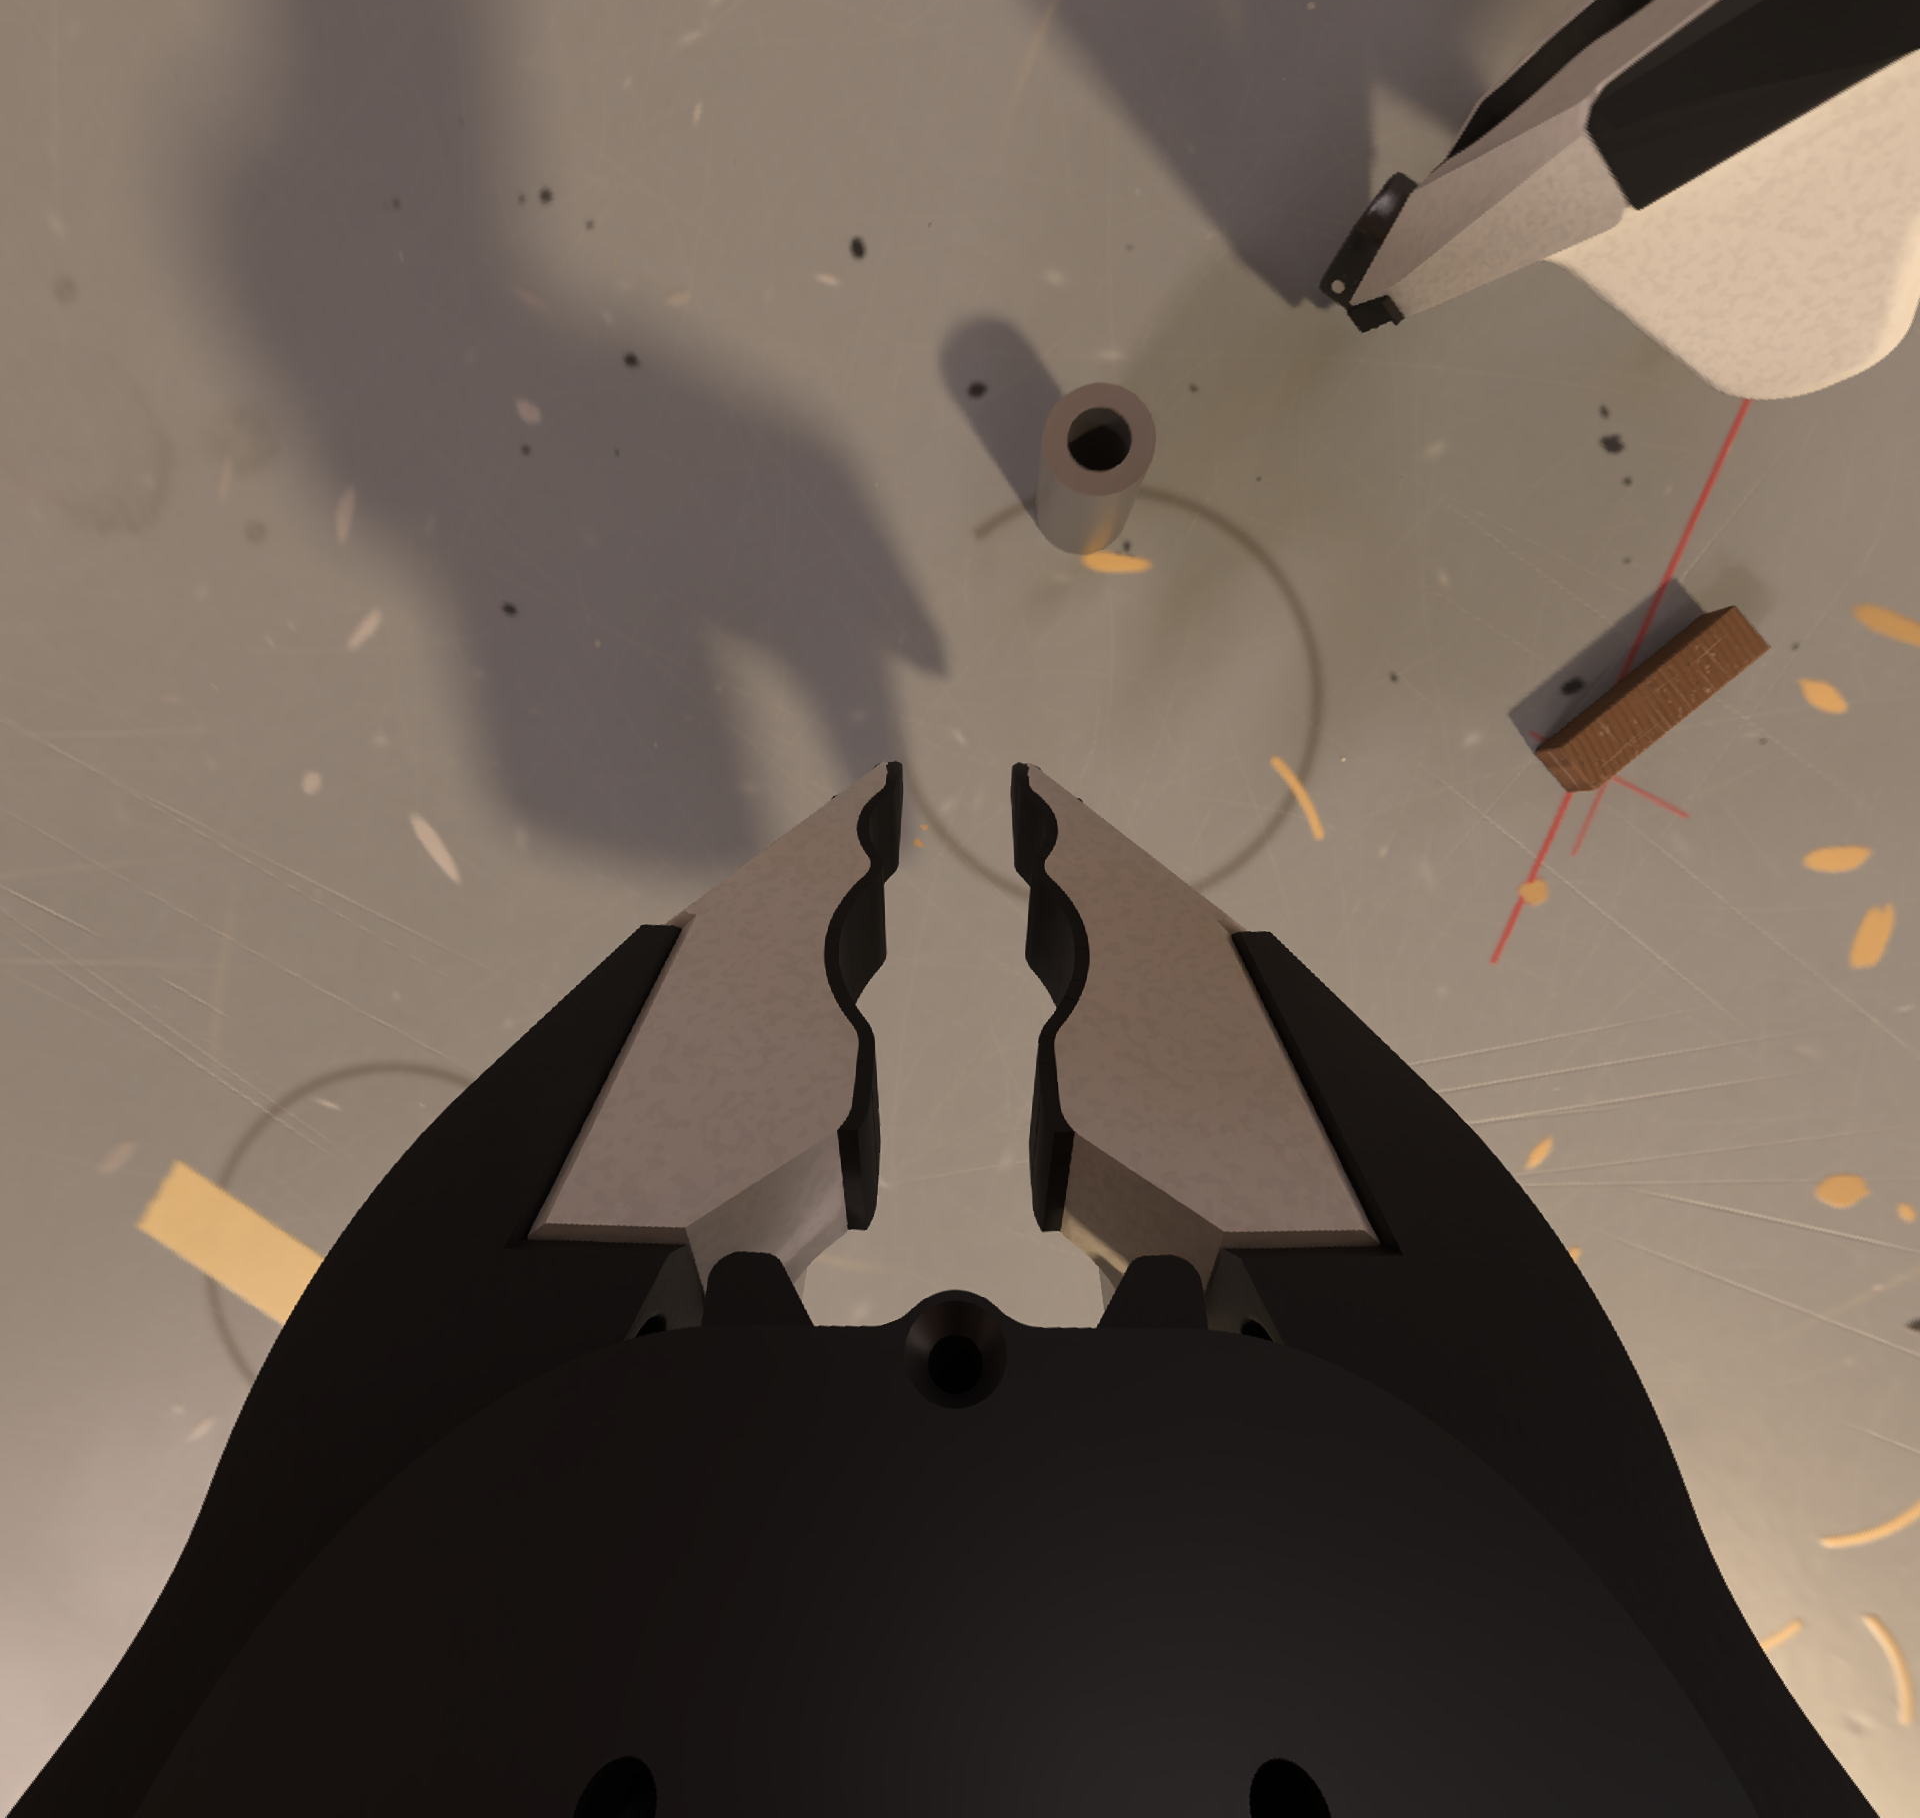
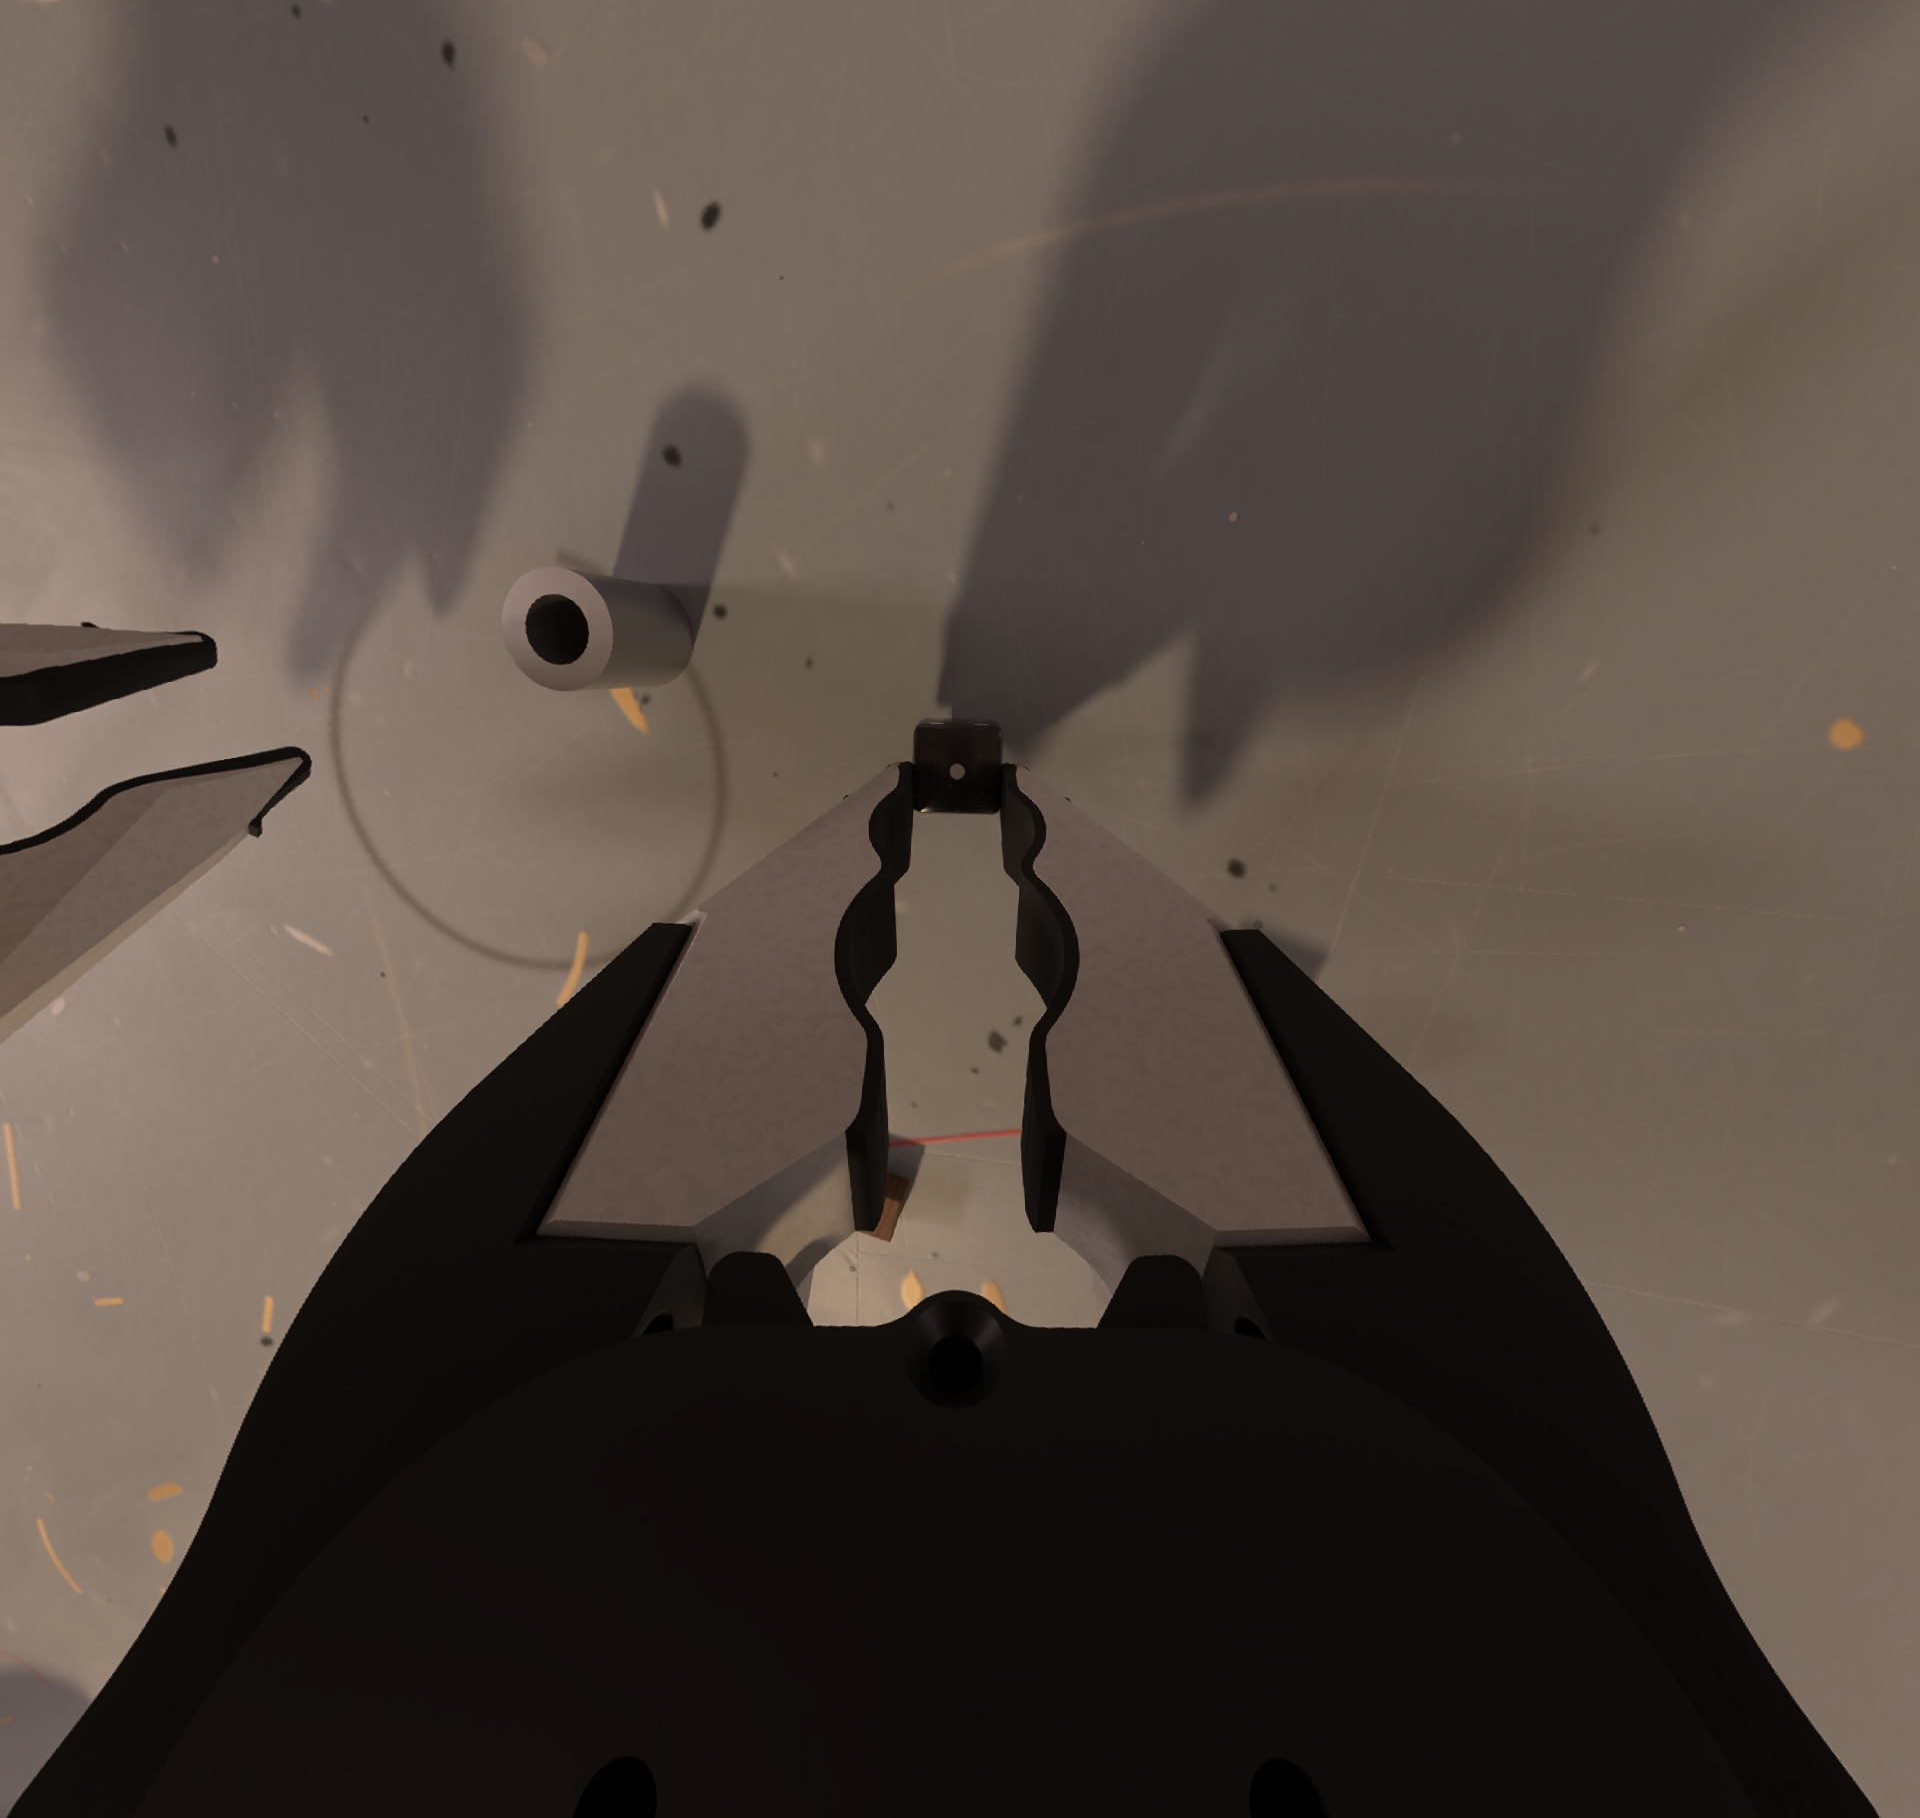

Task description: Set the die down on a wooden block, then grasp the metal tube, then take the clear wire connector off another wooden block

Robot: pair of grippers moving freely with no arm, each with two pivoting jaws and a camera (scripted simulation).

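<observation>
My right gripper (image 2: pixel 956 781) is shut on a small black die (image 2: pixel 956 766) held at its fingertips above the table. The grey metal tube (image 2: pixel 592 641) stands upright on the table, left of the right gripper and ahead of it. In the left wrist view the tube (image 1: pixel 1093 467) stands ahead of my left gripper (image 1: pixel 956 773), which is open and empty. A brown wooden block (image 1: pixel 1652 698) lies flat to the right. The right gripper (image 1: pixel 1359 301) hangs at the upper right, beyond the block. No clear wire connector is in view.
The beige table (image 1: pixel 416 833) is scuffed, with wood shavings, dark specks and thin red lines near the block. The left gripper (image 2: pixel 255 706) reaches in from the left edge of the right wrist view. A sliver of wooden block (image 2: pixel 894 1220) shows between the right fingers.
</observation>
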